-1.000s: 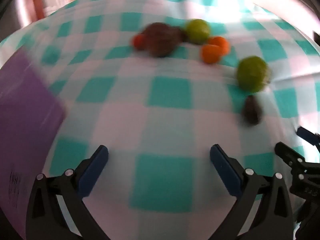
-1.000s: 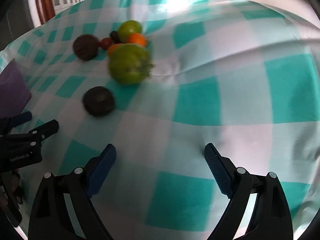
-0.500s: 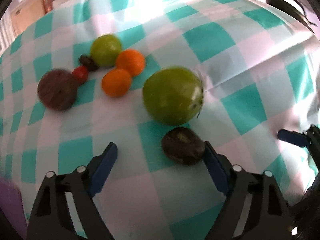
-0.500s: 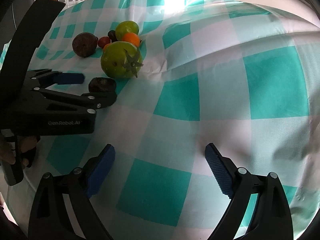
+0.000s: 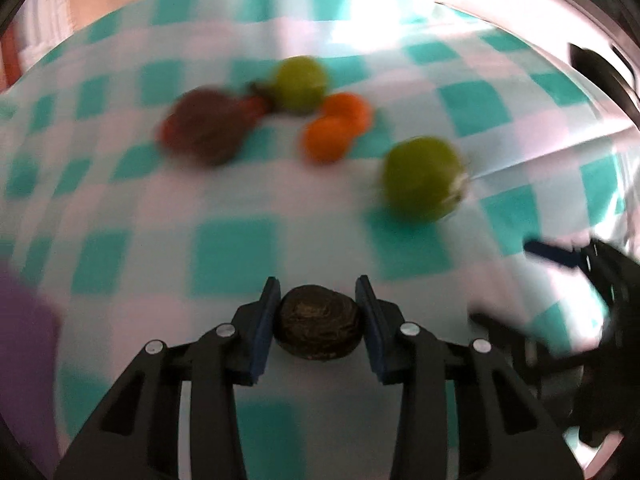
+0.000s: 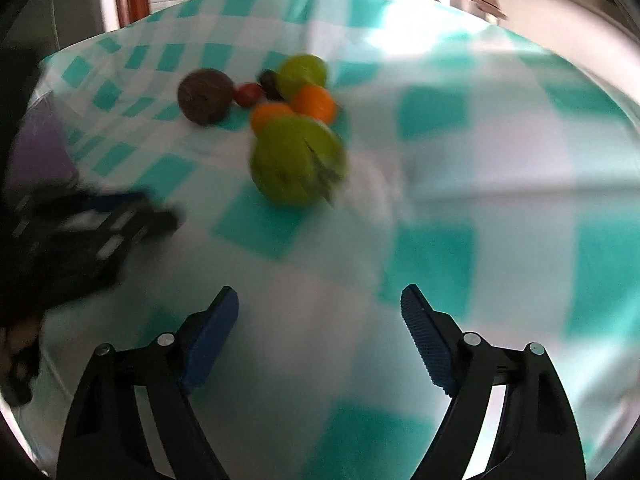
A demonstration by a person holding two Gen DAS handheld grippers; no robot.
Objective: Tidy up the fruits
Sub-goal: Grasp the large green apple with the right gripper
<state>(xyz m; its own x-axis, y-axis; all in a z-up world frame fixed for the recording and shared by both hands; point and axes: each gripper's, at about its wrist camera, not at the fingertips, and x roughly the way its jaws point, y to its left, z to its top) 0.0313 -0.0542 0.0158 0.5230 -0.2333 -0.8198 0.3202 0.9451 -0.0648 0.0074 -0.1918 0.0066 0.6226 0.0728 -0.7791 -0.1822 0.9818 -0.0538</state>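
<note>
A small dark brown wrinkled fruit (image 5: 318, 327) sits clamped between the blue pads of the left gripper (image 5: 318, 312), nearer than everything else. Beyond it and to the right lies a large green tomato (image 5: 422, 178) with its stem end turned sideways. Farther past the tomato cluster two oranges (image 5: 336, 126), touching each other, a smaller green fruit (image 5: 300, 84), a small red fruit (image 6: 248, 94) and a big round dark brown fruit (image 5: 204, 130).

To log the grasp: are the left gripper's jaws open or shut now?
Shut. The left gripper has both blue pads against the small dark fruit, one on each side.
</note>
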